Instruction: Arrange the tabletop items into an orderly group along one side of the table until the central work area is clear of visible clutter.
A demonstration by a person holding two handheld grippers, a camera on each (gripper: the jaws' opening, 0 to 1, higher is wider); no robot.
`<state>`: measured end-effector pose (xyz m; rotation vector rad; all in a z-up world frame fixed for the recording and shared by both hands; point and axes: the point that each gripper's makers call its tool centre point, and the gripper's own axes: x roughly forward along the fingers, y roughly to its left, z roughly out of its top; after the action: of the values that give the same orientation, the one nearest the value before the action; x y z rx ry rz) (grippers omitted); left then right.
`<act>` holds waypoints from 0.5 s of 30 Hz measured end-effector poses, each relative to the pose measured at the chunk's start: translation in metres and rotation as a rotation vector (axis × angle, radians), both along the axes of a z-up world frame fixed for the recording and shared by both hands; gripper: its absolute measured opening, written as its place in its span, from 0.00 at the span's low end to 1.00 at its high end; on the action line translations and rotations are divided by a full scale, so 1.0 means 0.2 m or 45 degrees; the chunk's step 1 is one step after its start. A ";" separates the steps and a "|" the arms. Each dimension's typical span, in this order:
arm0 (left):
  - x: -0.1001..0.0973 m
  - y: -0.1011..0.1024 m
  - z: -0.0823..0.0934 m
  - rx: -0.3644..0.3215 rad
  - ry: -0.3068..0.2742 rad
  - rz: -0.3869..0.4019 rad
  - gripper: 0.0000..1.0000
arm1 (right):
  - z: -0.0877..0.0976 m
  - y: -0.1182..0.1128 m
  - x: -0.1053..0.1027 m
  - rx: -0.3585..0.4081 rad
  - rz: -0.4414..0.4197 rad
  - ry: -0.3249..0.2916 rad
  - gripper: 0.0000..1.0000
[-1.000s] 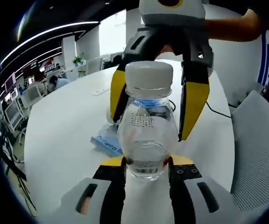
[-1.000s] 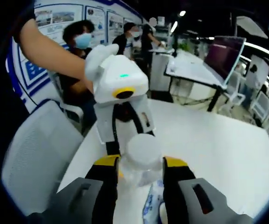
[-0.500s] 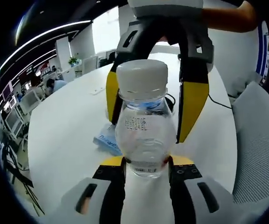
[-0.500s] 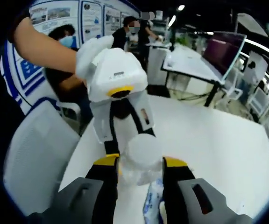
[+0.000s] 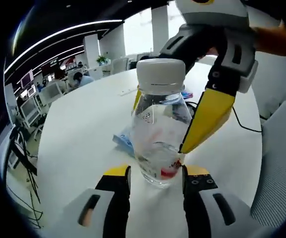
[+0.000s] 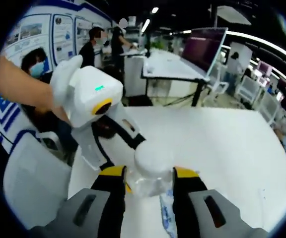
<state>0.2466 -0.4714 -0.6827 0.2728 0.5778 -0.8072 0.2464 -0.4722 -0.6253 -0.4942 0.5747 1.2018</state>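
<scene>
A clear plastic water bottle (image 5: 159, 134) with a white cap (image 5: 161, 74) is held above the white table (image 5: 78, 129), leaning slightly. My left gripper (image 5: 157, 171) is shut on its base, the yellow pads on either side. My right gripper (image 5: 159, 130) comes down from the upper right, and its yellow fingers (image 5: 205, 116) clamp the bottle's upper body. In the right gripper view the bottle cap (image 6: 154, 158) sits between my right gripper's (image 6: 149, 173) pads. There the left gripper (image 6: 124, 152) reaches in from the left, held by a person's hand.
A blue-and-white packet (image 5: 123, 141) lies on the table behind the bottle, also seen as the packet (image 6: 165, 218). A black cable (image 5: 242, 121) runs across the far side. A grey mesh chair (image 5: 282, 163) stands at the table's edge. Desks, a monitor (image 6: 202, 47) and people fill the background.
Both hands turned with the bottle still held at both ends. In the left gripper view the right gripper swung to the right and the bottle now leans.
</scene>
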 end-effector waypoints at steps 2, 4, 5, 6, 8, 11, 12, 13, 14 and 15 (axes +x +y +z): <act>0.00 0.01 0.00 -0.013 -0.004 0.056 0.41 | 0.00 0.00 0.01 0.010 -0.049 -0.008 0.33; 0.00 0.03 0.00 -0.042 0.007 0.134 0.41 | 0.00 0.00 0.01 0.022 -0.088 -0.016 0.33; 0.00 0.04 0.01 -0.077 -0.004 0.183 0.41 | 0.00 0.00 0.01 0.030 -0.106 -0.019 0.33; -0.01 0.03 0.03 -0.126 -0.018 0.226 0.41 | 0.00 0.00 0.01 0.036 -0.121 -0.021 0.33; -0.03 0.04 0.03 -0.167 -0.015 0.288 0.39 | 0.00 0.00 0.02 0.043 -0.137 -0.025 0.33; -0.04 0.05 0.05 -0.223 -0.034 0.376 0.37 | 0.00 0.00 0.02 0.050 -0.152 -0.025 0.33; -0.04 0.05 0.06 -0.250 -0.048 0.398 0.38 | 0.00 0.00 0.02 0.052 -0.156 -0.026 0.33; -0.04 0.04 0.10 -0.310 -0.082 0.413 0.39 | 0.00 0.00 0.02 0.053 -0.159 -0.025 0.33; -0.05 0.04 0.10 -0.321 -0.086 0.422 0.39 | 0.00 0.00 0.02 0.052 -0.160 -0.025 0.33; -0.07 0.05 0.11 -0.305 -0.092 0.421 0.38 | 0.00 0.00 0.02 0.052 -0.160 -0.026 0.33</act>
<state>0.2335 -0.4623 -0.6617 -0.0149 0.4378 -0.5367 0.2501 -0.4714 -0.6243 -0.4294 0.5546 1.0857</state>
